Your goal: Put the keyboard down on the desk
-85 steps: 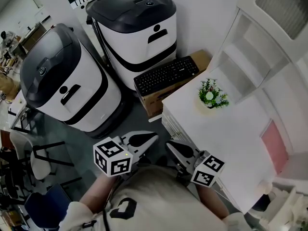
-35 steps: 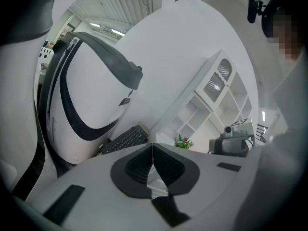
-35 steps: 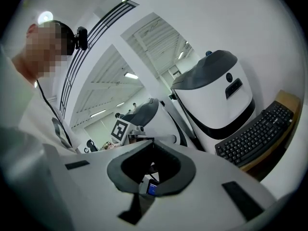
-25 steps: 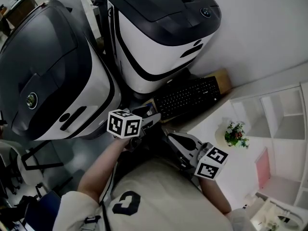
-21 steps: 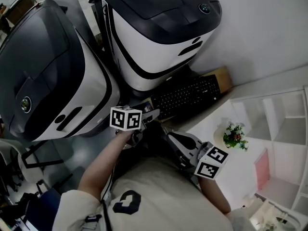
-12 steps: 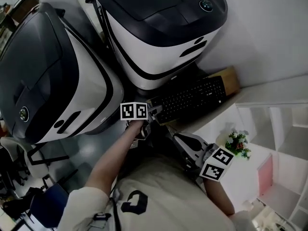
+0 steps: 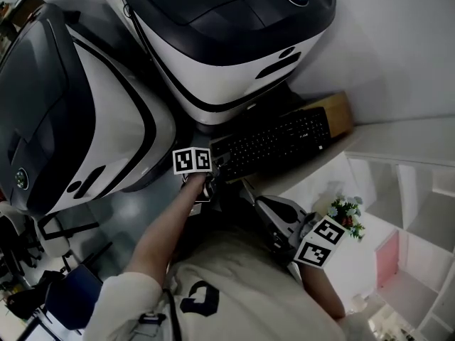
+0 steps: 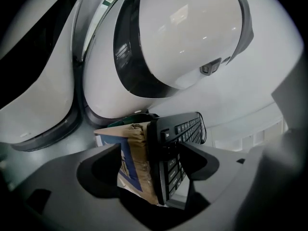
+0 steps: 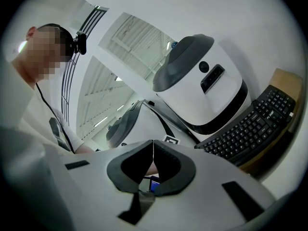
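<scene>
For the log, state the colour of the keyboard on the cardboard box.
The flat plastic keyboard is black all over; the head view shows it best.

Left arm [image 7: 165, 227] stretched forward and fully extended, forearm bare, short sleeve [image 7: 122, 298] at the shoulder. Left gripper [image 7: 215, 164] [image 8: 151, 152] held out at the far end of the reach, its marker cube [image 7: 192, 160] facing up, hand closed round the handle just below the cube. Its jaws stand wide apart. Right arm [image 7: 321, 291] bent and tucked against the torso. Right gripper [image 7: 260, 204] [image 9: 153, 147] held low and close to the body, pointing forward, well behind the left one, right cube [image 7: 320, 241] at its rear. Its jaws are pressed together, tips meeting, nothing between them.
</scene>
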